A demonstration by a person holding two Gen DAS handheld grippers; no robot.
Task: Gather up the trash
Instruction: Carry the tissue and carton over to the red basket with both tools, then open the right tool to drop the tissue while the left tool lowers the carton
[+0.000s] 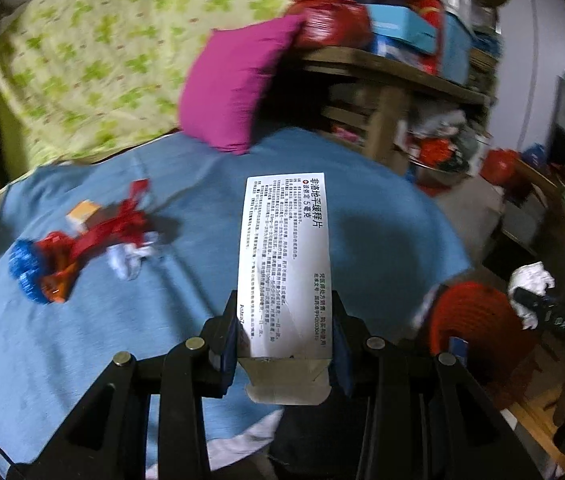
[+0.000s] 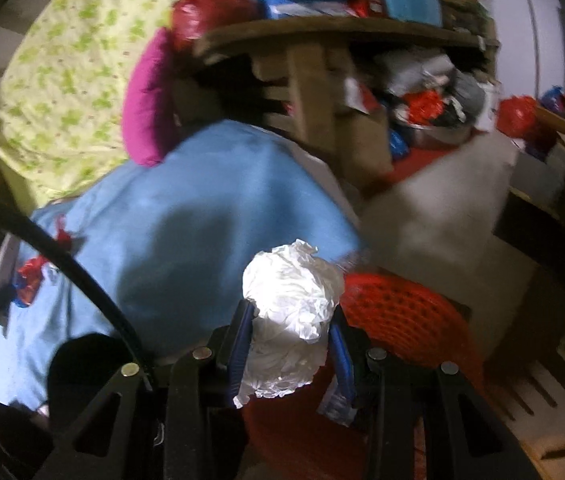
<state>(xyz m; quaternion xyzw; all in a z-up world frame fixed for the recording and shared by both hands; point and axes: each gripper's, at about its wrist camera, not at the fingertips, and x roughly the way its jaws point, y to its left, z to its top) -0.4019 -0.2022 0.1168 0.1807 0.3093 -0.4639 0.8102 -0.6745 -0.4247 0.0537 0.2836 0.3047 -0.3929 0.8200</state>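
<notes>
I had the L gripper [image 1: 284,332] clamped on a box [image 1: 282,256], R gripper [image 2: 290,340] clamped on a paper wad [image 2: 288,300] near the red basket [image 2: 402,316]. Neither binned yet; wrappers [image 1: 94,236] left on bed [image 1: 362,232].

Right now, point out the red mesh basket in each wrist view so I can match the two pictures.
Left wrist view: the red basket sits at lower right, beside the blue sheet, right of the white box held in the left tool.
Right wrist view: it is at lower centre-right, just behind the crumpled paper ball in the right tool.
Shared landmark: the magenta pillow.
</notes>
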